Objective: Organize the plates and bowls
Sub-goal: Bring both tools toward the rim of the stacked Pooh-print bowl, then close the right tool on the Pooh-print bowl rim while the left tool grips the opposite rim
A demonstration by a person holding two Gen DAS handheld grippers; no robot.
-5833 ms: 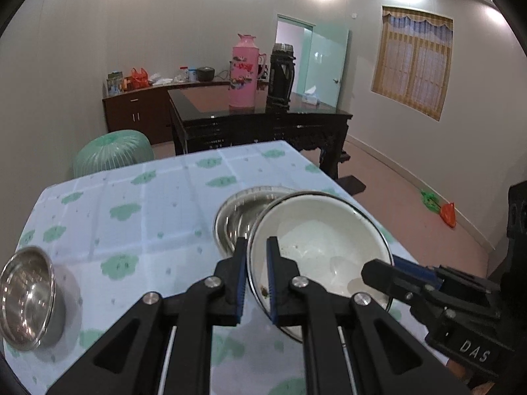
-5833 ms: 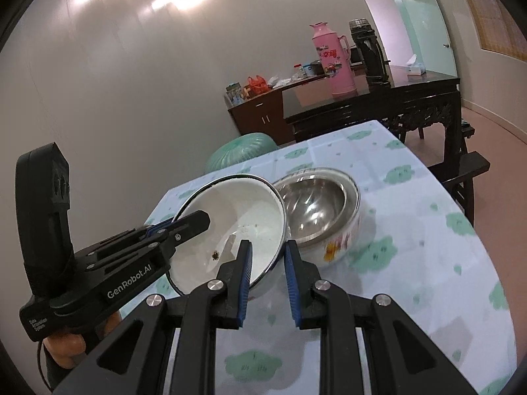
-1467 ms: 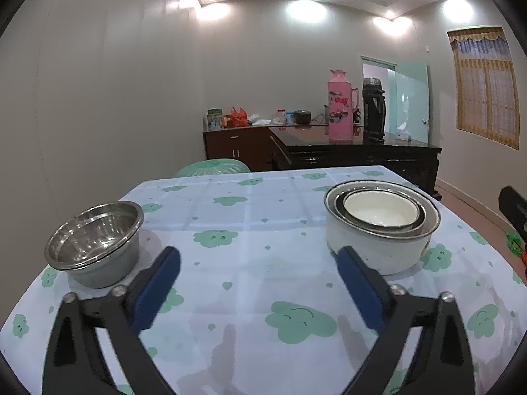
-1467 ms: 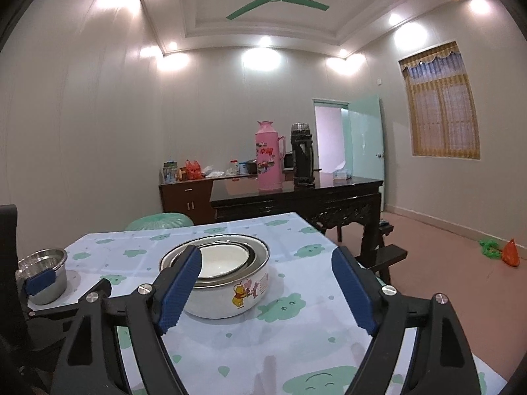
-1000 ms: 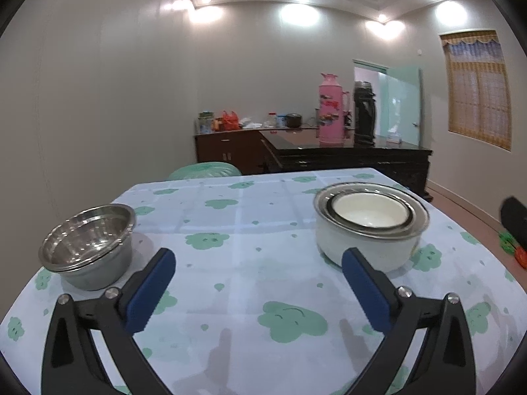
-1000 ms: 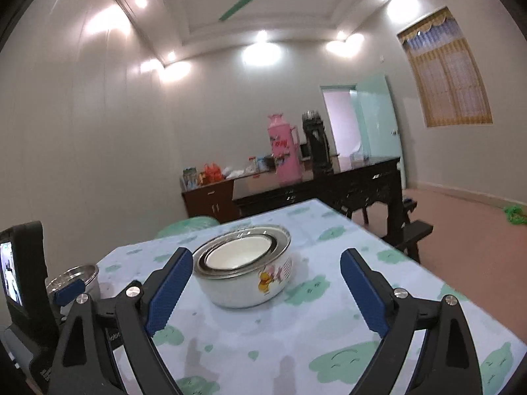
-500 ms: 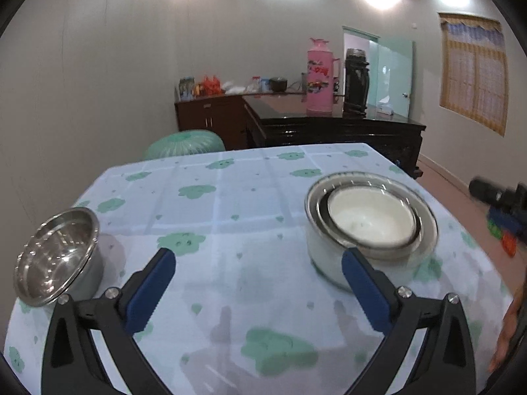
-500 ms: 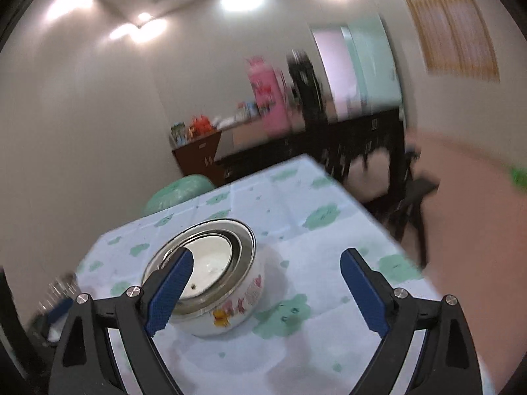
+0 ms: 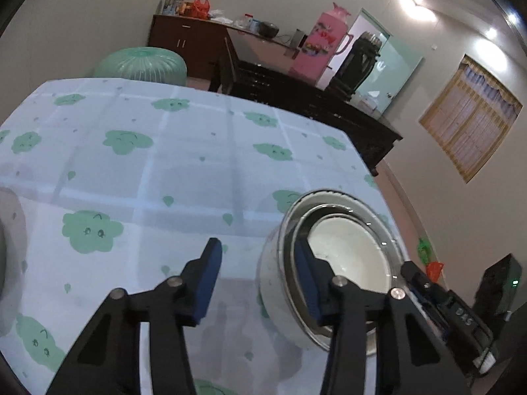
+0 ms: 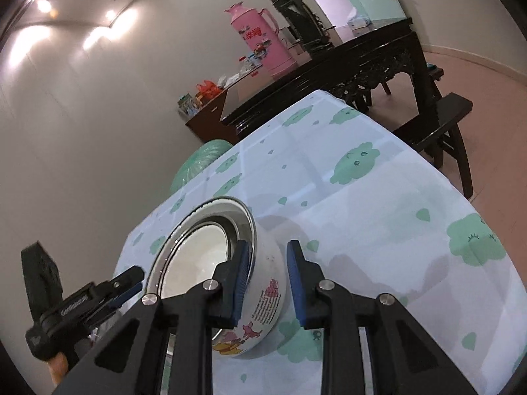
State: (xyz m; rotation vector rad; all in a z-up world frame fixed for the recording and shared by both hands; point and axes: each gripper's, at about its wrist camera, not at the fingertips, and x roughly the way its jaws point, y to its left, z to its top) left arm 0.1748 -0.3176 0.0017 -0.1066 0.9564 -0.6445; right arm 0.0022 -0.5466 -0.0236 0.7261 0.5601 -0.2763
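Left gripper (image 9: 255,273) straddles the near-left rim of the white enamel bowl with cartoon print (image 10: 263,299), jaws just closing, one pad inside, the outer one clear of the wall. Right gripper (image 10: 267,276) straddles the opposite rim, also just closing, inner pad against the rim, outer pad apart. Nested inside: a steel bowl (image 9: 392,240), then a smaller white bowl (image 9: 349,253). The stack sits near the right edge of the table with the cloud-print cloth (image 9: 184,177). Only the right view shows the cartoon print; only the left view catches a blurred steel bowl (image 9: 10,240) at the left edge. Beyond stands a pink thermos (image 10: 260,42) on a dark wooden table (image 10: 372,52).
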